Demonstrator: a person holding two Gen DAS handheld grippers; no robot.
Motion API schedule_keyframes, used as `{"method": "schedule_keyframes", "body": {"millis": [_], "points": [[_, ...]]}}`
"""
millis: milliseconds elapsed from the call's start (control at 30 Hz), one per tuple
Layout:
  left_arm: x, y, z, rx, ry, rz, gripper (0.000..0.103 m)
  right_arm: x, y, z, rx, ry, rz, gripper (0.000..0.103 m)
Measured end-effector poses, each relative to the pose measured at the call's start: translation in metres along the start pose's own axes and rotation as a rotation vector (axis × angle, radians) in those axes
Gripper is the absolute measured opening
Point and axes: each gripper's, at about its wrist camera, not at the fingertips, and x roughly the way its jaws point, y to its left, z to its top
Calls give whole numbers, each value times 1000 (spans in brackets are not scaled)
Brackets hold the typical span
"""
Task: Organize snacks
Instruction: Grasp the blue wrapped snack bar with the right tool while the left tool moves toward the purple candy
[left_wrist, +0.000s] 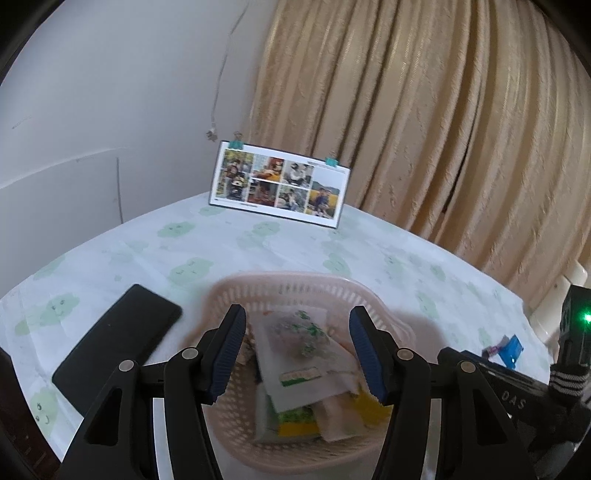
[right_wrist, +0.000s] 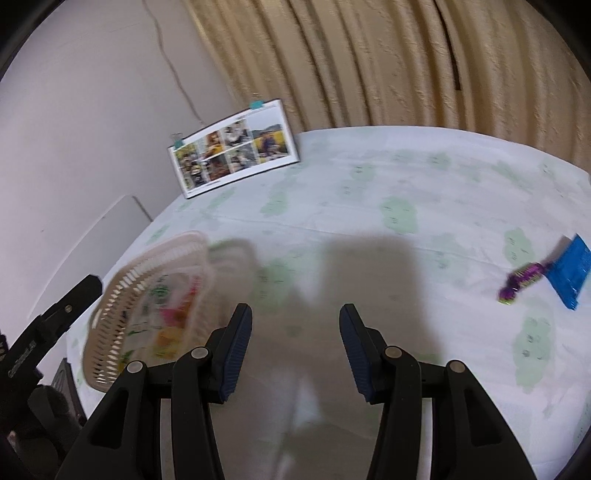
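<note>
Ribbed tongs (left_wrist: 297, 347) agape, perforated plastic basket (left_wrist: 236, 291) — crinkly packets (left_wrist: 295, 354)

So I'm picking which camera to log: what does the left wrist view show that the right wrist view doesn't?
Only the left wrist view shows the black phone beside the basket. Only the right wrist view shows the purple candy clearly, touching the blue packet. Both show the pink basket of snacks, the photo calendar, the curtain, and an open, empty claw.

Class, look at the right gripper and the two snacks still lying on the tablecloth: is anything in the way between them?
Nothing visible. Only bare tablecloth lies between the open right gripper and the purple candy and blue packet, which lie off to its right. The basket sits on the opposite side.
</note>
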Motion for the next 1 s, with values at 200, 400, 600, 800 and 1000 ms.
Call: {"method": "schedule_keyframes", "body": {"millis": [200, 400, 600, 800, 1000], "points": [[6, -21, -9, 45, 32, -23, 60, -6, -34, -3, 54, -8, -62, 50], [3, -37, -13, 79, 32, -49, 67, -18, -70, -3, 123, -33, -131, 67], [3, -47, -12, 87, 32, -67, 71, -30, -113, -2, 218, -50, -204, 72], [2, -64, -12, 116, 28, -95, 81, -42, -153, -3, 302, -63, -269, 72], [1, -84, -13, 157, 29, -123, 84, -48, -191, 2, 374, -71, -333, 72]]}}
